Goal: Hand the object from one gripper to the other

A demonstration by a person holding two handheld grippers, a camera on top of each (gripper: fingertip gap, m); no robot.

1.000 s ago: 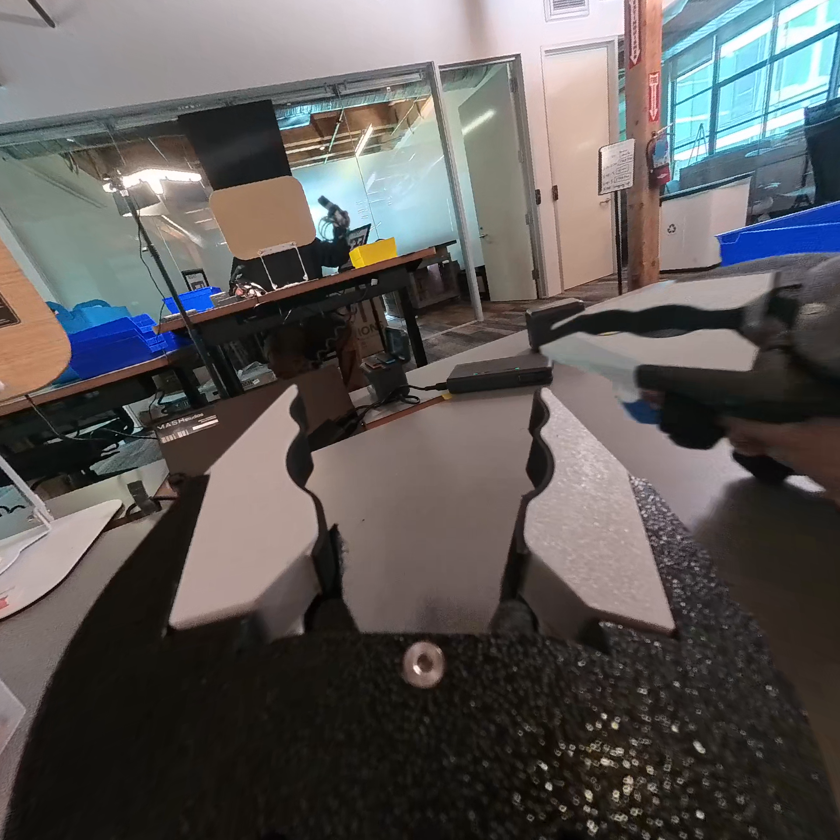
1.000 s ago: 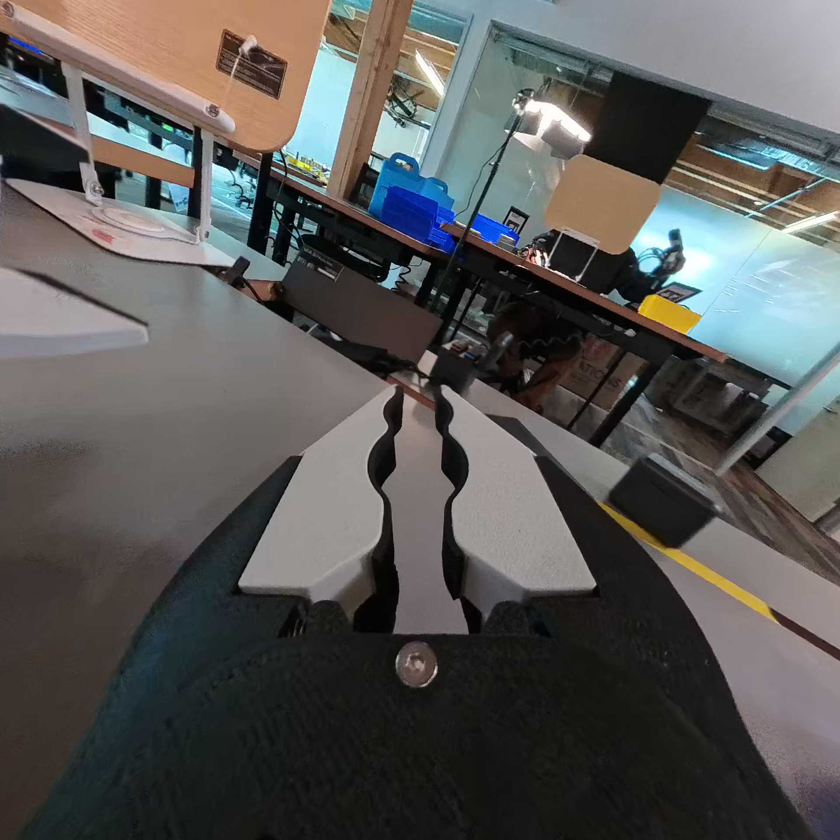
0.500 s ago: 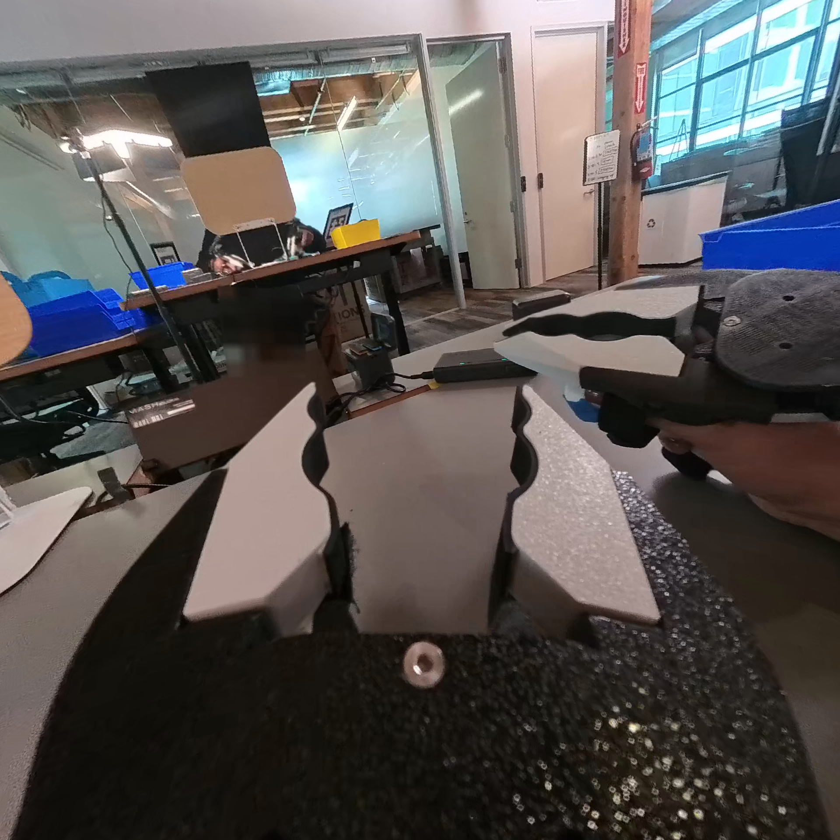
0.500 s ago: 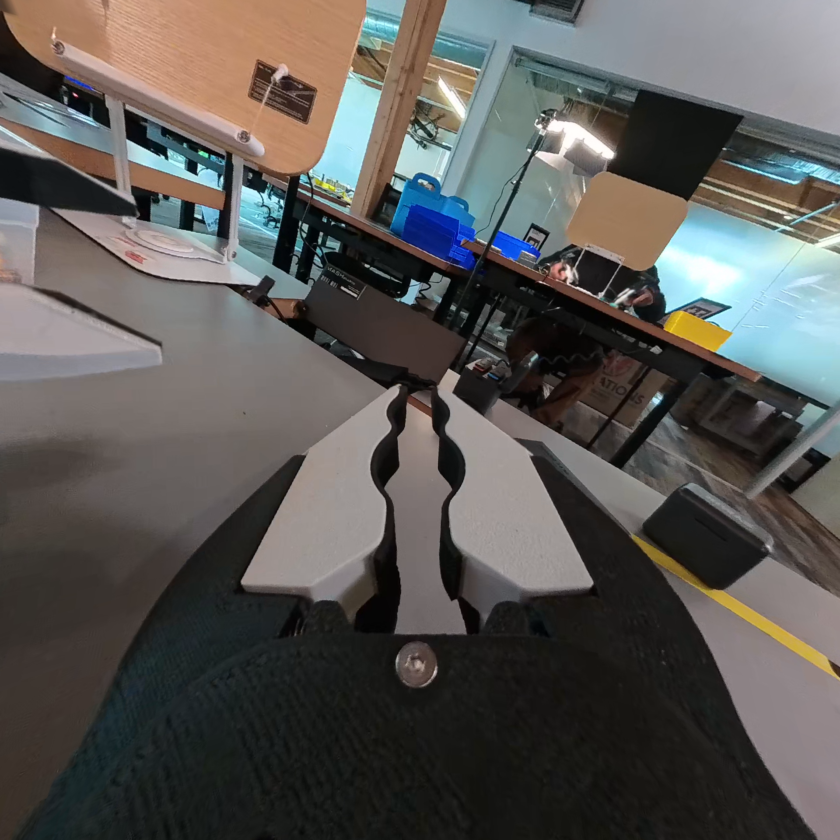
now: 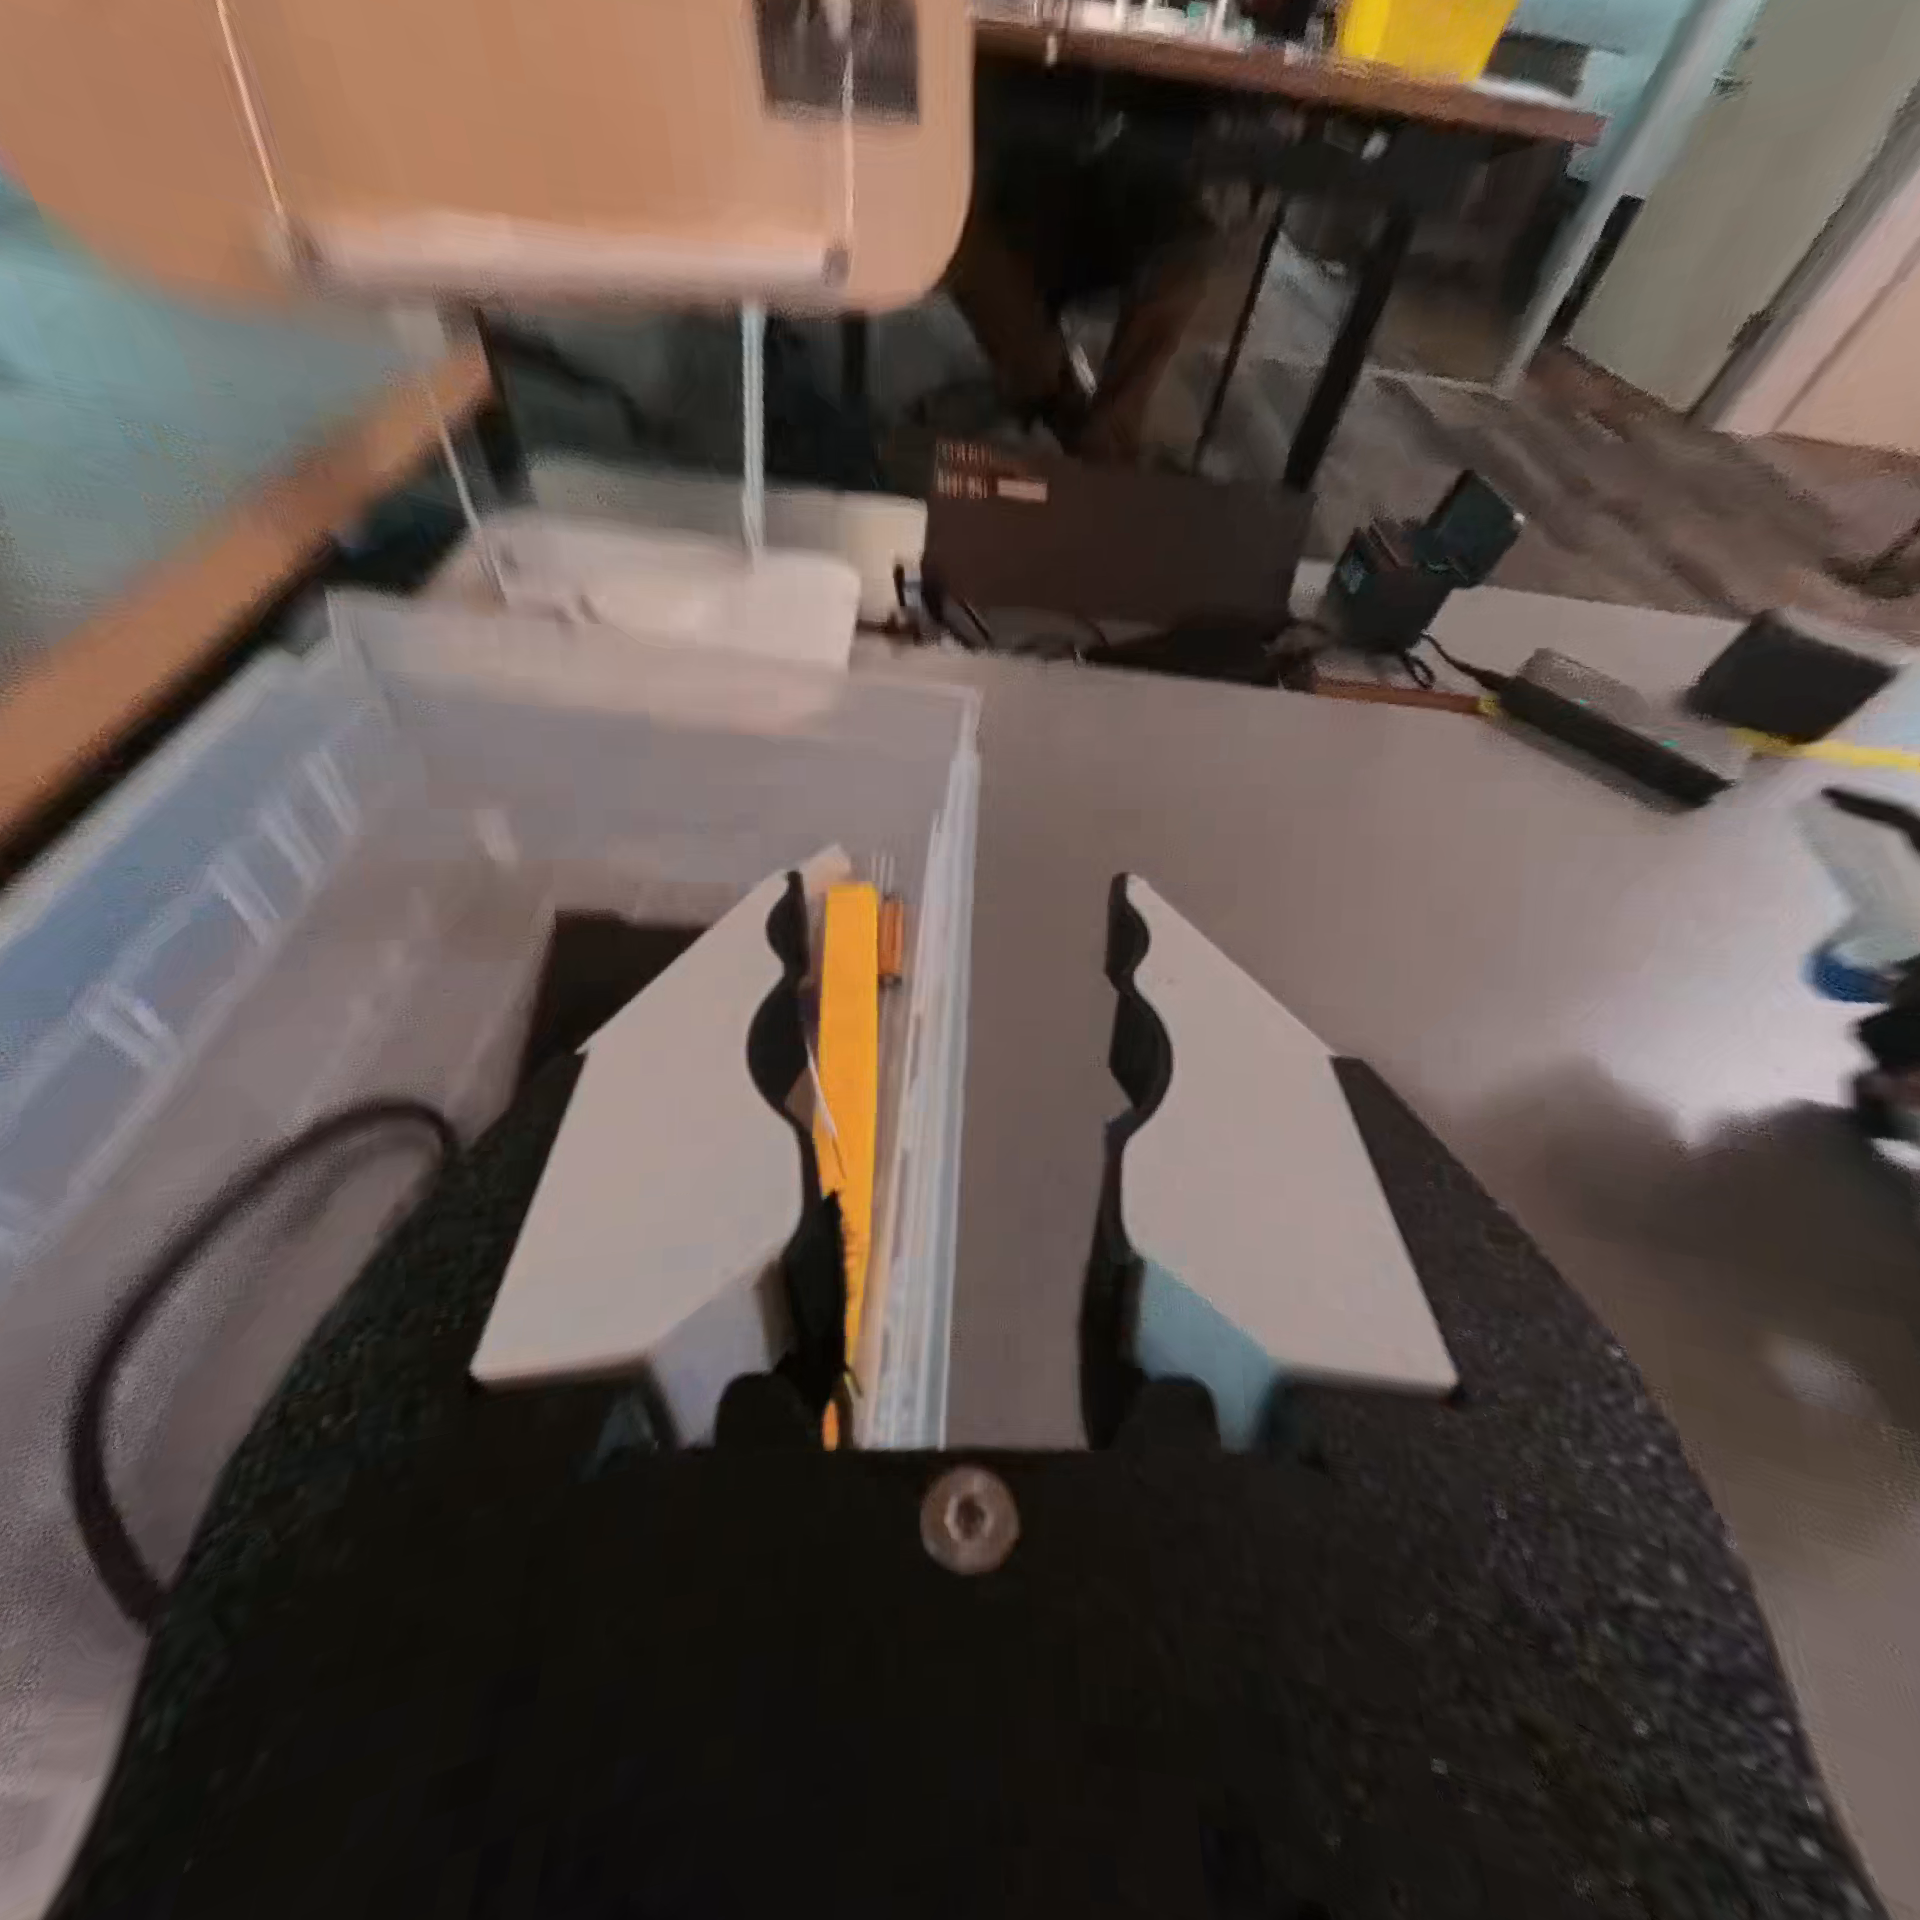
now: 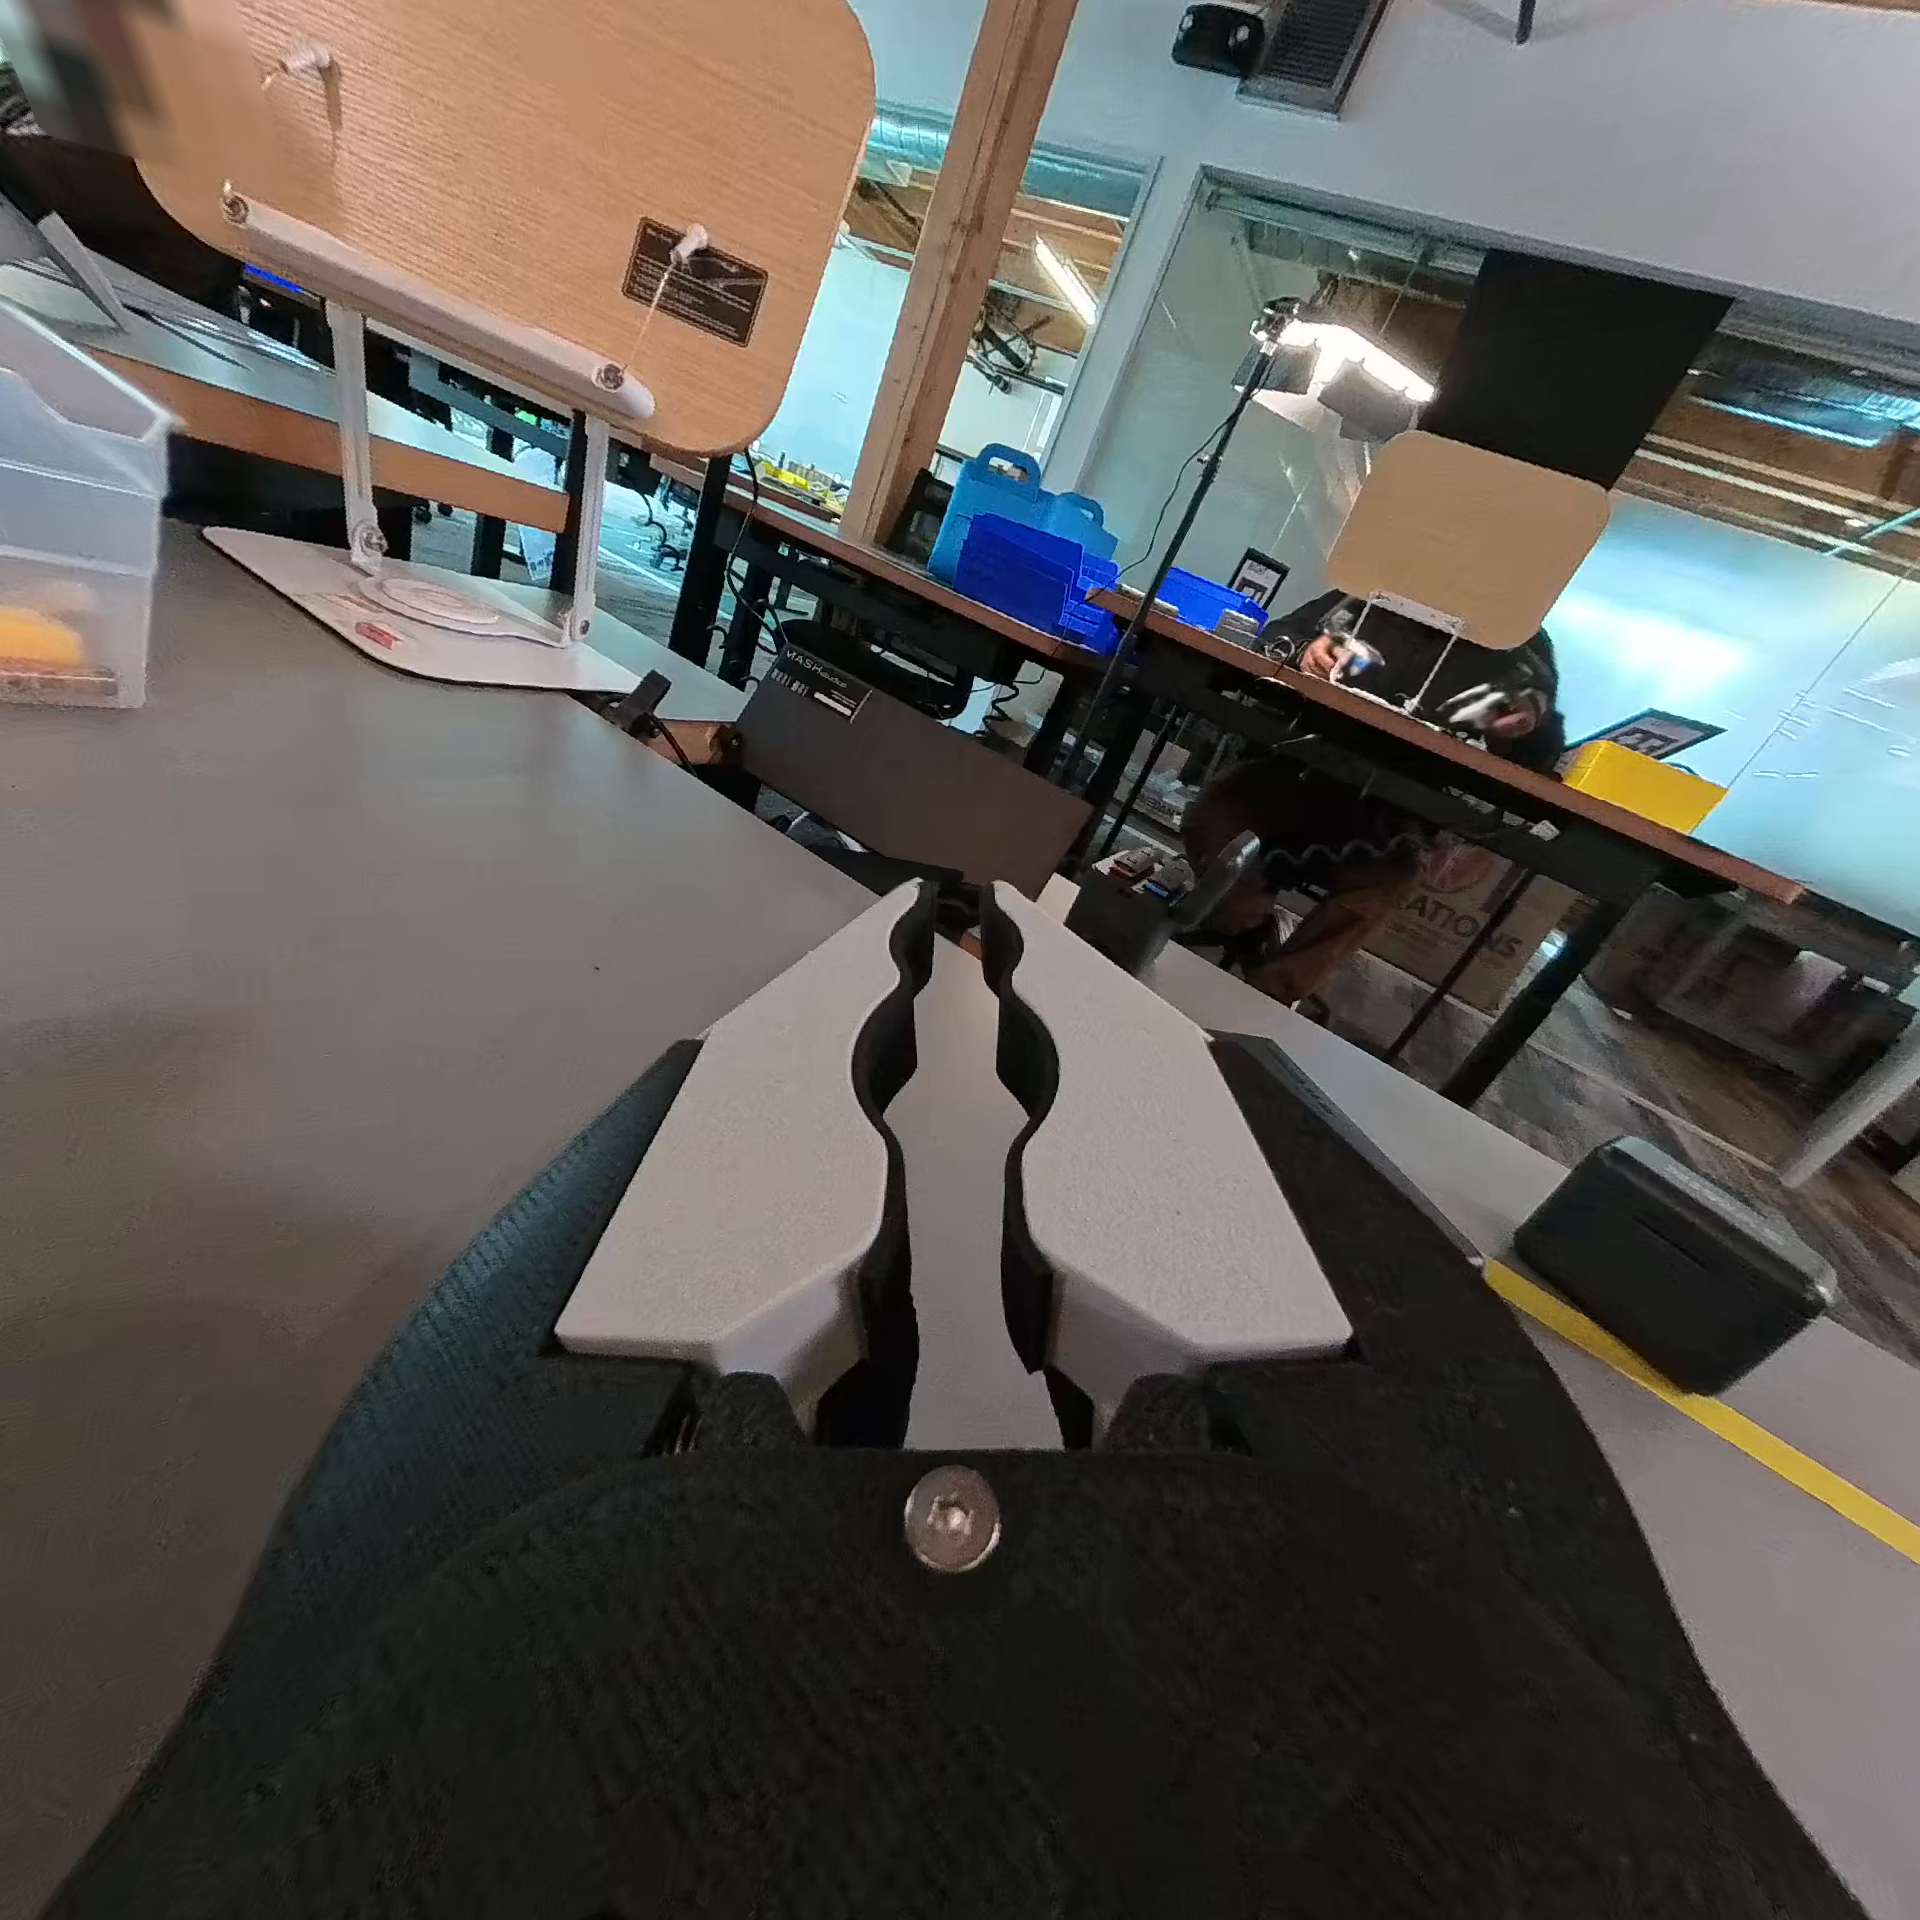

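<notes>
My left gripper is open and empty, and it hovers over the right wall of a clear plastic bin. The left finger is over the bin and the right finger is over the grey table. A yellow object lies in the bin just inside that wall, showing between the fingers. This view is blurred by motion. My right gripper is empty, its jaws nearly together with a narrow slit, low over the table. In the right wrist view the bin stands far left with the yellow object inside.
A wooden board on a white stand rises behind the bin. A black box sits by a yellow tape line on the right. A black cable loop lies at the left. A black adapter lies at the table's far edge. There is about 35 centimetres between the tips of the two grippers.
My left gripper has swung left and tipped down, from facing the right gripper to over the clear bin. The right gripper has shifted slightly and kept the same narrow gap.
</notes>
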